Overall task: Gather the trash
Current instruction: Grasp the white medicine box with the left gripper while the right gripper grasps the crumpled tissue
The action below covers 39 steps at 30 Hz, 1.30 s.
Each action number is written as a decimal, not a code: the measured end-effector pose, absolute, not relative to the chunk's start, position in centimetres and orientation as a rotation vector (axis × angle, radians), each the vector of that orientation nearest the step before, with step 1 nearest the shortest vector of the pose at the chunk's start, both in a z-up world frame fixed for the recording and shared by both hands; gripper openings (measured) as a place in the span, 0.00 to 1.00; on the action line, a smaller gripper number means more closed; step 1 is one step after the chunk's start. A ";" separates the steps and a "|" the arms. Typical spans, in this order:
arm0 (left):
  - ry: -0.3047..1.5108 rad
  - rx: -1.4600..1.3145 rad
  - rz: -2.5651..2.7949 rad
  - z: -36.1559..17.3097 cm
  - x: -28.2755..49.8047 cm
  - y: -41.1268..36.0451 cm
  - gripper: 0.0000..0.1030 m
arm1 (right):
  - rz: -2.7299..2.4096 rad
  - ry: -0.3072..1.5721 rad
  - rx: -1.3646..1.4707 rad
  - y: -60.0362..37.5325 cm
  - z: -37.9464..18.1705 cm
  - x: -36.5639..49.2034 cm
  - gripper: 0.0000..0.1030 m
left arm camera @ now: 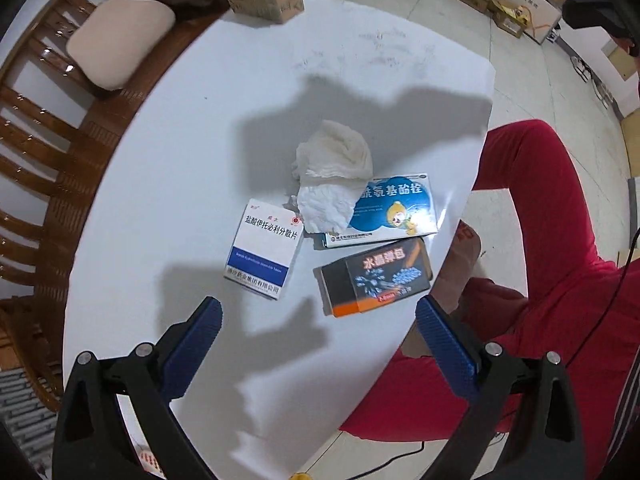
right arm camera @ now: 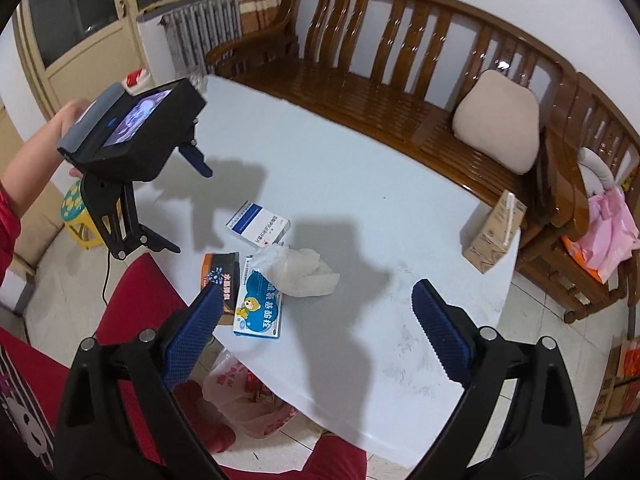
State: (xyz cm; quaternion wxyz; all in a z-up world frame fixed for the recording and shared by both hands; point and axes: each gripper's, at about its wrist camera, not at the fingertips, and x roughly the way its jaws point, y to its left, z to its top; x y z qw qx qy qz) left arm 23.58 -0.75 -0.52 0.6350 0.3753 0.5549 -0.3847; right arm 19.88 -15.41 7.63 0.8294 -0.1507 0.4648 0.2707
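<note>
Both your left gripper point(left arm camera: 319, 318) and right gripper point(right arm camera: 316, 304) are hanging released, empty. Tissue point(left arm camera: 334, 176) is overlapping the blue box point(left arm camera: 394, 210) at 4 o'clock; grabbing carelessly is probably dragging it off the table point(left arm camera: 200, 128).

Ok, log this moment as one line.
left gripper: open, empty | right gripper: open, empty | crumpled white tissue: overlapping blue cartoon-bear box | white table: trash uncollected

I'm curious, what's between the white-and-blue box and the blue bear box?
The crumpled tissue lies between the white-and-blue box and blue bear box, overlapping the bear box, clearest in the left wrist view.
</note>
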 end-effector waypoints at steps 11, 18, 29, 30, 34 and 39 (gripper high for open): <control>1.343 0.913 -0.909 -5.0 26.0 -1.1 0.92 | 0.652 1.088 -0.372 -12.7 3.0 22.9 0.90; 1.375 0.917 -0.906 -7.3 27.8 -0.8 0.92 | 0.705 1.167 -0.358 -11.1 -0.5 24.1 0.90; 1.411 0.926 -0.914 -10.3 30.2 -1.0 0.92 | 0.764 1.281 -0.308 -9.1 -6.5 26.0 0.90; 1.417 0.927 -0.916 -10.6 30.4 -1.0 0.92 | 0.766 1.290 -0.299 -9.1 -7.0 26.2 0.90; 1.425 0.933 -0.924 -11.4 31.1 -1.0 0.92 | 0.770 1.308 -0.277 -8.7 -8.6 27.0 0.90; 1.441 0.935 -0.924 -12.4 32.1 -1.0 0.92 | 0.745 1.319 -0.244 -8.7 -10.0 28.2 0.90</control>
